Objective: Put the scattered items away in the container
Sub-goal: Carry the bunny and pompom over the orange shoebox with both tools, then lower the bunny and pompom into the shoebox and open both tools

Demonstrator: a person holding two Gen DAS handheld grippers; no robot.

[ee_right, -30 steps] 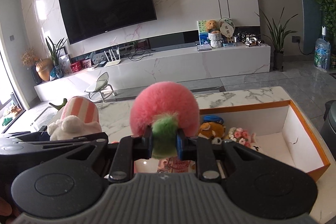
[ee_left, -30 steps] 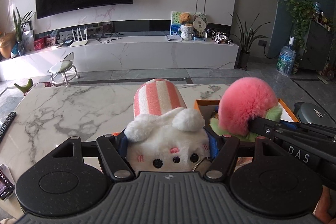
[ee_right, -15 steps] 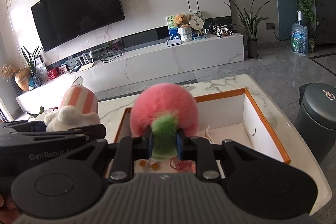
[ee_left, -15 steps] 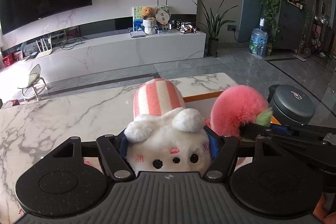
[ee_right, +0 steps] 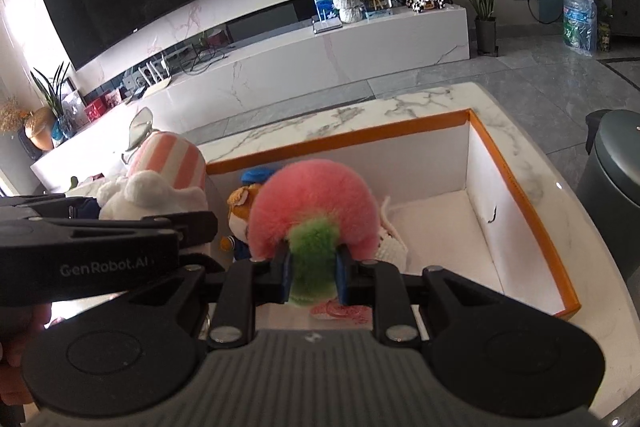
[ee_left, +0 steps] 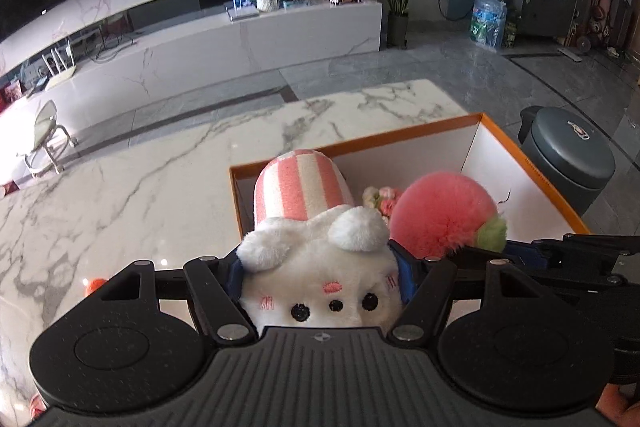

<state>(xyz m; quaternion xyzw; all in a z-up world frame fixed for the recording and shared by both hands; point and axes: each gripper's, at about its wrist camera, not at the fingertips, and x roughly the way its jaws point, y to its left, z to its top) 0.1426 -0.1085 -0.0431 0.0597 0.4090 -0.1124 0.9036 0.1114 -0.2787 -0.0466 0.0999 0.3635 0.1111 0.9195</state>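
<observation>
Moved since a second ago: I have carried both toys from short of the box to over it; the view that was level with the TV wall now tips down into the open orange-rimmed box [ee_right: 516,183].
Left fingers: my left gripper [ee_left: 320,287] is closed on the white plush bunny [ee_left: 316,267] with the pink-and-white striped body, squeezing its face from both sides.
Right fingers: my right gripper [ee_right: 311,277] is pinched narrow on the green tuft of the pink fluffy peach [ee_right: 316,203].
Where the toys are: the bunny hangs at the box's left wall, its striped end past the rim; the peach hangs over the middle of the box, above its floor.
What it means: as I judge it, the carry is nearly done and both toys look ready to be let go; the bunny may want a little more shift inward first.
Only the right view shows: an orange-faced doll with a blue cap [ee_right: 244,211] and a pink item under my fingers, already lying in the box, plus bare floor at its right end.
Only the left view shows: the marble counter [ee_left: 140,195] left of the box, and small pink flowers [ee_left: 380,197] in the box.
</observation>
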